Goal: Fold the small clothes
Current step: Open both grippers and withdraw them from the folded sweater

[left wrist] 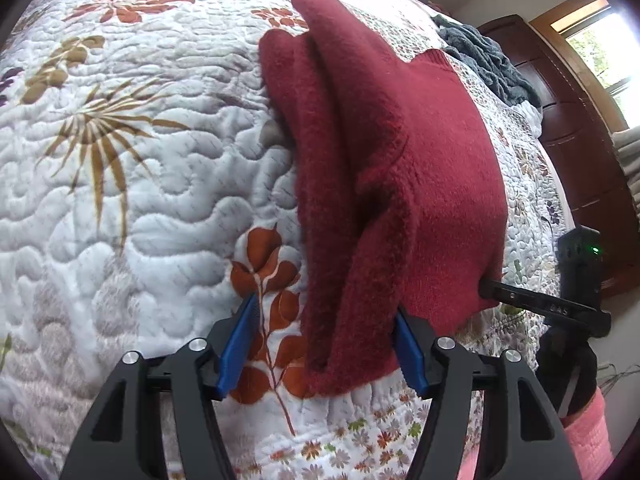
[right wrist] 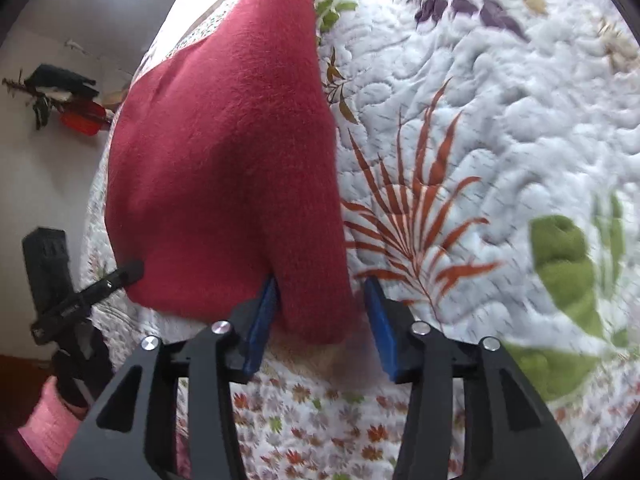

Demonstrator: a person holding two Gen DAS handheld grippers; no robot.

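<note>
A dark red fleece garment (left wrist: 392,168) lies folded lengthwise on the floral quilt (left wrist: 140,184). In the left wrist view its near end sits between the blue pads (left wrist: 236,344) of my left gripper (left wrist: 326,304). The jaws stand wide apart, and the cloth touches only the right pad. In the right wrist view the garment (right wrist: 224,168) has its other near corner between the pads of my right gripper (right wrist: 322,280), which is open with a small gap beside the cloth. Each wrist view shows the other gripper's black finger (left wrist: 520,296) (right wrist: 104,280) at the garment's edge.
A grey-blue blanket (left wrist: 488,60) is heaped at the far side of the bed by a dark wooden headboard (left wrist: 580,152) and a window (left wrist: 608,48). A blurred green fabric item (right wrist: 560,264) lies on the quilt (right wrist: 480,120) to the right. Pink sleeves (left wrist: 592,432) show behind the grippers.
</note>
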